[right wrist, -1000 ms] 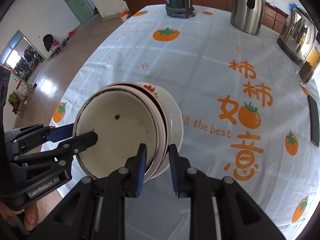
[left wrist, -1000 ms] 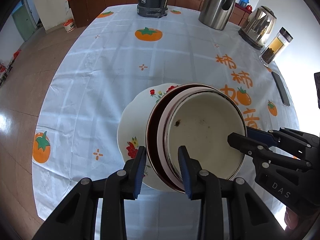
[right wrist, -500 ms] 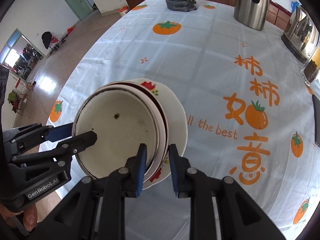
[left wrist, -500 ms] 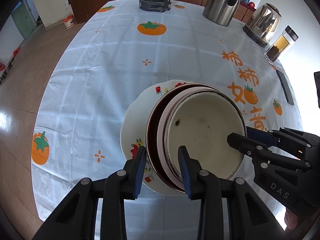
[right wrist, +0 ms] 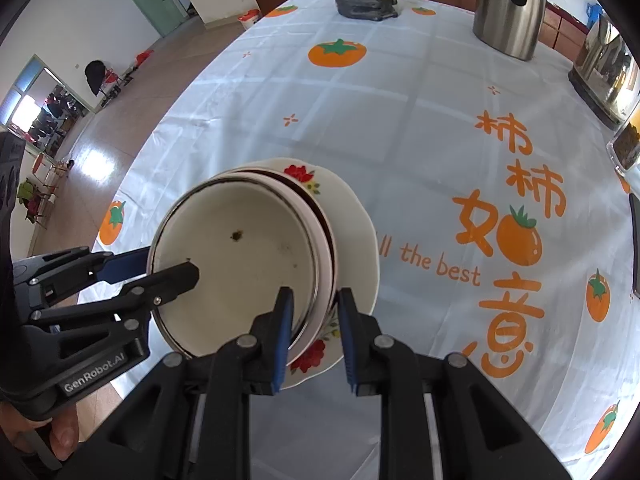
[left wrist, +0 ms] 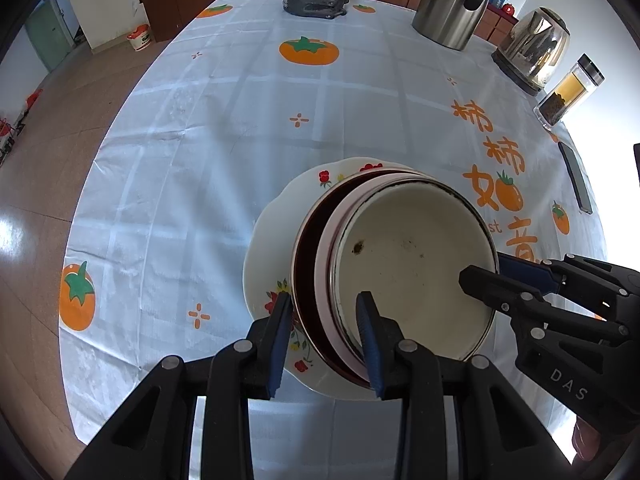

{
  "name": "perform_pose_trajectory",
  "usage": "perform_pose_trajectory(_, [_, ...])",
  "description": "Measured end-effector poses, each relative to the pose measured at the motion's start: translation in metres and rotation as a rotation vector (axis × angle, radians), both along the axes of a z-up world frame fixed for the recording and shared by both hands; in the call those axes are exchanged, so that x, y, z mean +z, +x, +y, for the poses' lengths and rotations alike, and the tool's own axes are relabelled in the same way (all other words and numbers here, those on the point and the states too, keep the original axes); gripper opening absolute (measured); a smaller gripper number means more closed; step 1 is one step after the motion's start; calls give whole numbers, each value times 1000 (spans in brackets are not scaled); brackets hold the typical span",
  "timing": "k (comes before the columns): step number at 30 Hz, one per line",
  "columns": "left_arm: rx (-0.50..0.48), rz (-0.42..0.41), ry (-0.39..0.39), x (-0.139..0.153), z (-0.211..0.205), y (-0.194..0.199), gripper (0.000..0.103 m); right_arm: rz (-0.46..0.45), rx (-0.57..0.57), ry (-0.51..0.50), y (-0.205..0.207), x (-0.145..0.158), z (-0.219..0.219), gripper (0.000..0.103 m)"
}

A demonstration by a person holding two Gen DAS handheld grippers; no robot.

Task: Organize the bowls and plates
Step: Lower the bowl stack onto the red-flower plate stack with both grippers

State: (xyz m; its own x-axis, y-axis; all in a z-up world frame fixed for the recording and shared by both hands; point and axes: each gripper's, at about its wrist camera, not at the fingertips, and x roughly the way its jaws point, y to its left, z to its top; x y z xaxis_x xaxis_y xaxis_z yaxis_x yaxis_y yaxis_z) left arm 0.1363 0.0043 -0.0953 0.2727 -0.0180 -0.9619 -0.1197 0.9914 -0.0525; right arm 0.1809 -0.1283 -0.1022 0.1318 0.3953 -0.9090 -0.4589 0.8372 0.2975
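Both grippers' jaws clench the stacked bowls (left wrist: 412, 264), which hide most of the floral plate (left wrist: 272, 248).

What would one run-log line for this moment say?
left gripper: shut on bowl stack | right gripper: shut on bowl stack | flowered plate: beneath stack | contact with plate: cannot tell

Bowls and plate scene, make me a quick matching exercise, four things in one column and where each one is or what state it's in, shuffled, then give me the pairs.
Column one:
1. cream bowl
2. floral plate
3. steel thermos jug
4. phone

Column two:
A. lying flat near the table's right edge
B. nested on top, its rim gripped from both sides
C. standing upright at the far side
D. at the bottom, under the stacked bowls

Pairs: 1-B, 2-D, 3-C, 4-A
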Motion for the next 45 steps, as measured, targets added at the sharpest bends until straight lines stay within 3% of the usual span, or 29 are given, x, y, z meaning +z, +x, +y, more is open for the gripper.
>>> perform_pose_trajectory(17, [-1, -6, 0, 0, 1, 1, 36, -3, 3, -3, 0, 0, 0, 23])
perform_pose_trajectory(45, [7, -17, -29, 1, 3, 0, 36, -84, 42, -40, -4, 1, 8, 25])
